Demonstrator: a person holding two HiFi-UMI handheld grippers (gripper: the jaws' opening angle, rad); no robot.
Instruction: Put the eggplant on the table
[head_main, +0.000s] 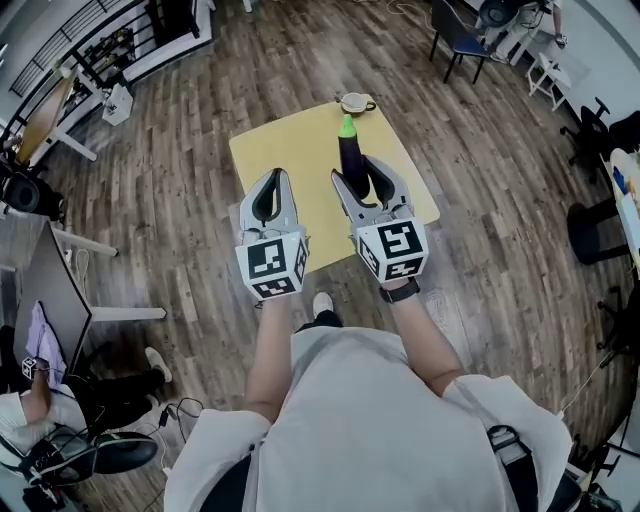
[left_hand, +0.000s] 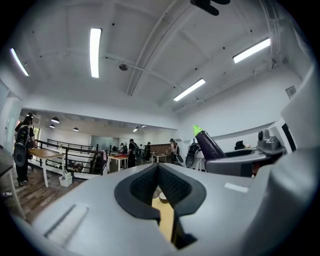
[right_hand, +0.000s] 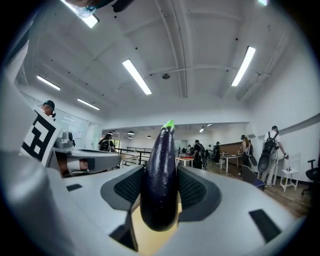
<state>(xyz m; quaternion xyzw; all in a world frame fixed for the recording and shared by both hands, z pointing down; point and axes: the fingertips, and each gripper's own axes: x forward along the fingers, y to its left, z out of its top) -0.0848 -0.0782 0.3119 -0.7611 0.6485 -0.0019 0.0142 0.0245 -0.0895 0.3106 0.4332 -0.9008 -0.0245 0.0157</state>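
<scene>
A dark purple eggplant (head_main: 350, 150) with a green stem stands upright between the jaws of my right gripper (head_main: 358, 172), which is shut on it over the yellow table (head_main: 290, 150). In the right gripper view the eggplant (right_hand: 161, 175) fills the gap between the pads of the right gripper (right_hand: 161, 170). My left gripper (head_main: 273, 178) hovers beside it to the left, jaws shut with nothing in them. The left gripper view shows the left gripper (left_hand: 157, 167) with its tips together, the eggplant (left_hand: 209, 145) off to the right, and a strip of the table (left_hand: 165, 215) below.
A small cup (head_main: 354, 102) sits at the table's far edge. Dark chairs (head_main: 455, 35) and a white stool (head_main: 545, 75) stand at the back right. A desk (head_main: 60, 290) stands at the left. Wooden floor surrounds the table.
</scene>
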